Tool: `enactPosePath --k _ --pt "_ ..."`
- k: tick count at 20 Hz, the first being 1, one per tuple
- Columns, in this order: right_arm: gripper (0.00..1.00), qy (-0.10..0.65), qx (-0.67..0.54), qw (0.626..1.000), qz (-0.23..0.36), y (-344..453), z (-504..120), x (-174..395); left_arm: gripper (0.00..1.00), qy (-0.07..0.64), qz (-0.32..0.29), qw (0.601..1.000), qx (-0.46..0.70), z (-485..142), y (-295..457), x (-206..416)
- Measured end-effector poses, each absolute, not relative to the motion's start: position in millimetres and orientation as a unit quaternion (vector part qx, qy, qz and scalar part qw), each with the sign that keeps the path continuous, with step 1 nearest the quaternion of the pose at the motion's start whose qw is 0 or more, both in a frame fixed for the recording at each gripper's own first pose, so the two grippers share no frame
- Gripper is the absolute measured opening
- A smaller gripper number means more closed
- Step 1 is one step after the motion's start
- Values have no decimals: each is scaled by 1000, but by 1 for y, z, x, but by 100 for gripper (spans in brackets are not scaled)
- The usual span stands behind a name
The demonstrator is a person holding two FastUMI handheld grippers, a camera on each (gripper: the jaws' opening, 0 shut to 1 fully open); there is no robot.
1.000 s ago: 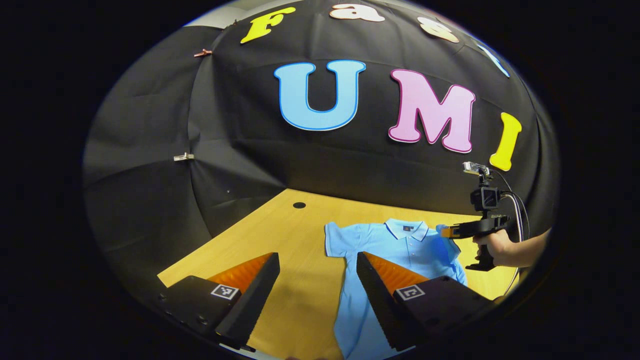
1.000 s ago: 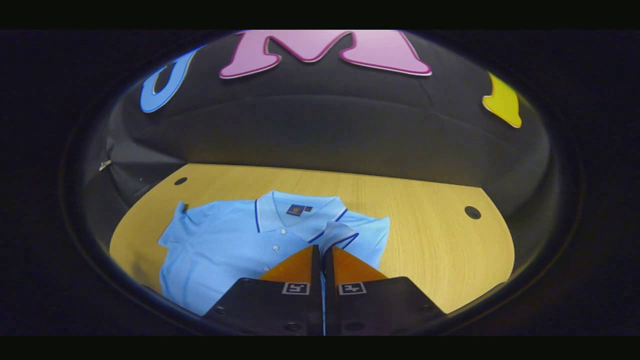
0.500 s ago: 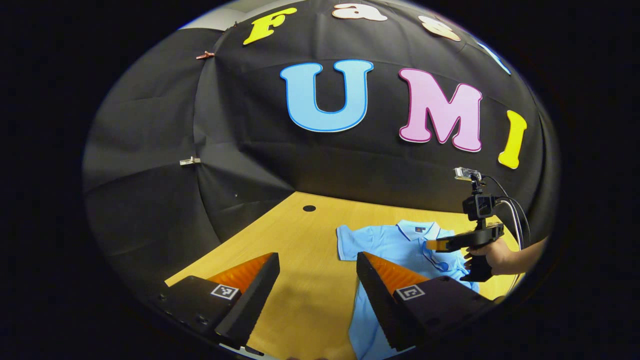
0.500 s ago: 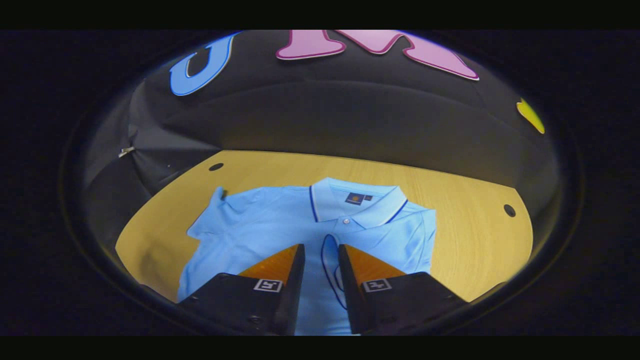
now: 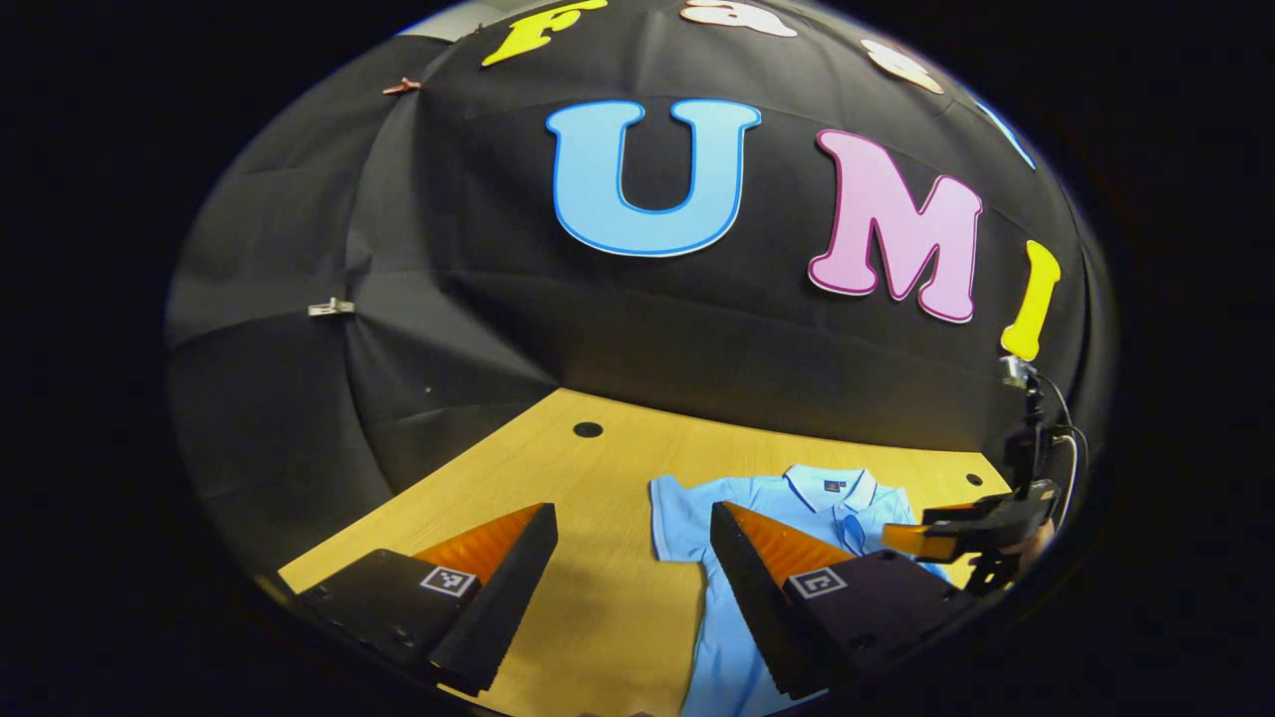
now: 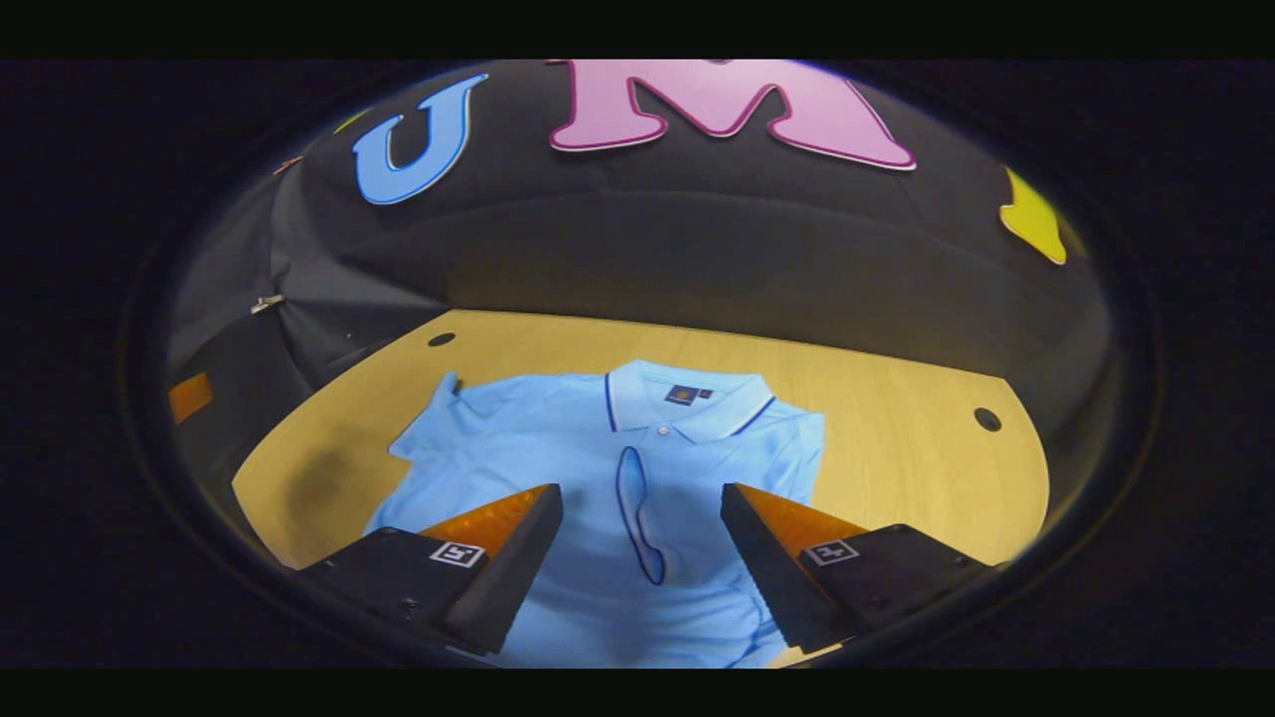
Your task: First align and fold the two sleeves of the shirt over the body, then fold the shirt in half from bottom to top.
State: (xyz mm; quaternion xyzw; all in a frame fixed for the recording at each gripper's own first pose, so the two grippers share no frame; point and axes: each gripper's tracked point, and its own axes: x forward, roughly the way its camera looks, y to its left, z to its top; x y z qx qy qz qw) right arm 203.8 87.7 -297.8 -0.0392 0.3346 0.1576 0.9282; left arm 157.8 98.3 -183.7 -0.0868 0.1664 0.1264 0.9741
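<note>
A light blue polo shirt (image 6: 558, 448) lies face up on the wooden table (image 6: 896, 468), collar toward the far wall. One sleeve is folded over the chest, its dark-edged cuff (image 6: 637, 518) resting along the placket. The other sleeve (image 6: 438, 413) still spreads out to the side. My right gripper (image 6: 642, 493) hovers open above the shirt's middle, the folded cuff lying between its fingers and touching neither. My left gripper (image 5: 633, 513) is open over bare table beside the spread sleeve (image 5: 677, 503). The right gripper (image 5: 892, 538) also appears at the far right of the left gripper view.
The table has round cable holes (image 6: 441, 339) (image 6: 987, 419) (image 5: 588, 430) near its back edge. The black booth wall closes in behind and on both sides. Bare wood lies to either side of the shirt.
My right gripper opened and let go of the sleeve, which now lies on the chest; the gripper drew back toward the near side. My left gripper stayed open, shifting slightly.
</note>
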Motion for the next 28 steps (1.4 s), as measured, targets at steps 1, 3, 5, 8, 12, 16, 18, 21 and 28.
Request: enactPosePath --k 1,3,5,8,12,16,18,21,28 --pt "99 330 -37 931 150 78 -294 202 98 172 118 974 -85 -193 100 175" --pt "99 319 -32 937 136 59 -284 197 98 181 104 975 -83 -210 100 207" --pt "99 312 -29 942 122 39 -279 189 98 187 88 975 -80 -227 98 240" --pt "99 312 -13 944 105 16 -274 171 98 209 69 973 -75 -261 91 283" --pt "99 293 11 952 88 0 -273 142 98 248 73 962 -83 -307 91 327" --pt "99 278 5 958 66 -18 -280 123 98 280 74 954 -78 -342 98 358" --pt "99 284 2 957 55 -30 -295 116 98 298 71 949 -72 -358 93 366" --pt "99 288 28 957 34 -49 -306 111 98 323 79 942 -39 -375 88 365" --pt "99 276 19 961 -3 -86 -309 113 35 326 49 944 -30 -374 67 372"
